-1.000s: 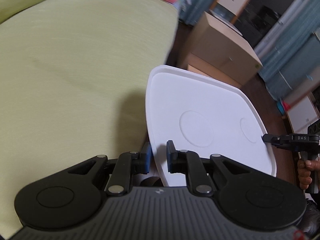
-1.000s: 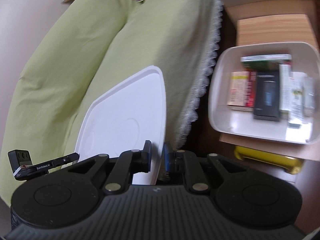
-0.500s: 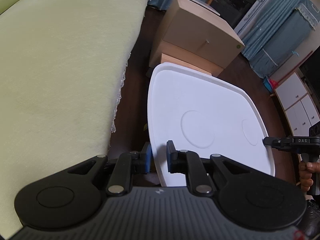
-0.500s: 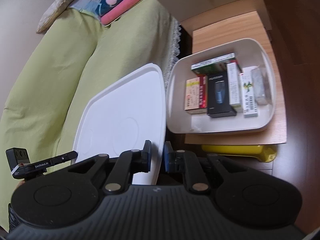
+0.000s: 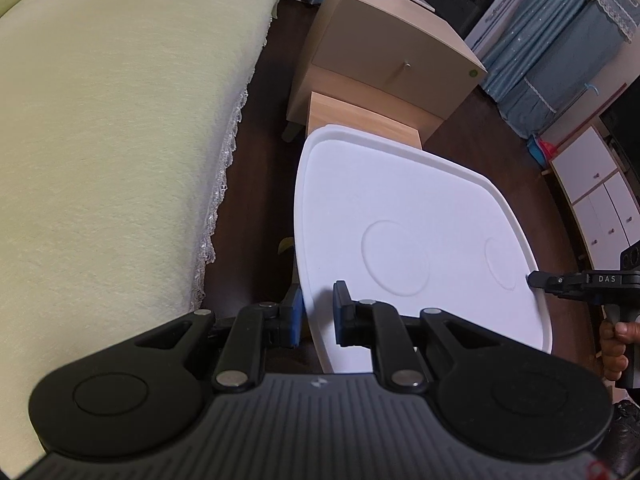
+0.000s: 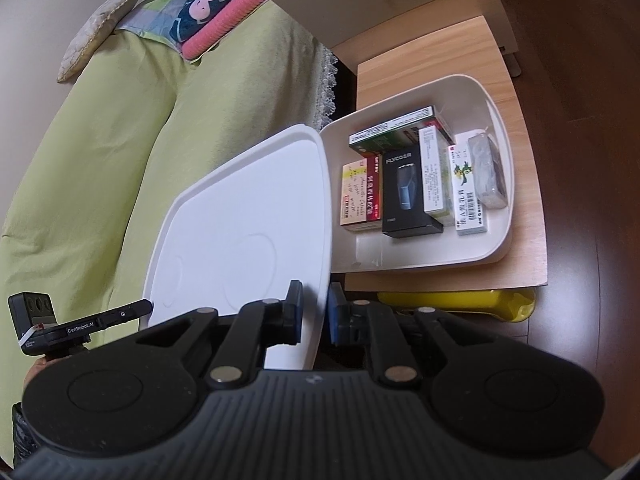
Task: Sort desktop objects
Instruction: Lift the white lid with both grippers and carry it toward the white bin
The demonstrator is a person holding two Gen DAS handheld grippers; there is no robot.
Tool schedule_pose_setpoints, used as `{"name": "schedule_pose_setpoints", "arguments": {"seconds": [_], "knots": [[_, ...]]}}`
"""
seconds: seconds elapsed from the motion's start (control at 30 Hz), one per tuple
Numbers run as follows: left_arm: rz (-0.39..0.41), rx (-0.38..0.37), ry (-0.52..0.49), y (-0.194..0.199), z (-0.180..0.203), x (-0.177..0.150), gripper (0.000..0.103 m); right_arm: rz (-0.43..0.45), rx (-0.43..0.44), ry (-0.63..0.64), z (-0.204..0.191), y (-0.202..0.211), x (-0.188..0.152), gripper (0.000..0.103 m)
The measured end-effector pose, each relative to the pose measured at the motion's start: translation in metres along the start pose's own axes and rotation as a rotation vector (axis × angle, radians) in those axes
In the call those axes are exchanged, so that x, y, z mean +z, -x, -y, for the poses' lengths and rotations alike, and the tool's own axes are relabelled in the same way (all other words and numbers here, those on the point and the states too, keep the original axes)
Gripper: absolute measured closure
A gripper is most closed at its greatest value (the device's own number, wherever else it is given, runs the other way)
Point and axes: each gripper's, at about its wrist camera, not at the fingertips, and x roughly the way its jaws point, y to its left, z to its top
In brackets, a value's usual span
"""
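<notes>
I carry a flat white lid [image 5: 400, 216] between both grippers. My left gripper [image 5: 318, 308] is shut on its near left edge, and my right gripper [image 6: 314, 312] is shut on the opposite edge of the lid [image 6: 248, 216]. The right gripper [image 5: 560, 282] also shows at the lid's far right rim in the left wrist view. Beside the lid, a white bin [image 6: 500, 128] stands on a low wooden table [image 6: 528, 216]. Several boxes lie in the bin, among them a black shaver box [image 6: 406, 188]. The lid's far edge overlaps the bin's left rim in the right wrist view.
A sofa with a green cover [image 5: 112, 140] runs along the left, with cushions [image 6: 208, 12] at its far end. A beige cabinet [image 5: 384, 56] stands behind the table. A yellow object [image 6: 460, 304] lies under the table. A hand [image 5: 614, 344] holds the right gripper.
Both grippers have carried the lid sideways off the sofa toward the low table. The bin has come nearer and now sits right beside the lid's edge.
</notes>
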Motion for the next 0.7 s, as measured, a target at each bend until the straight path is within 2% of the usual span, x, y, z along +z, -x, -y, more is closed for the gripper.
{"name": "schedule_pose_setpoints", "arguments": {"seconds": [0.7], "knots": [[-0.059,-0.065,-0.064,-0.068,0.032,0.035,0.087,0.055,-0.084,-0.047,0.039,0.016,0.013,0.09]]}}
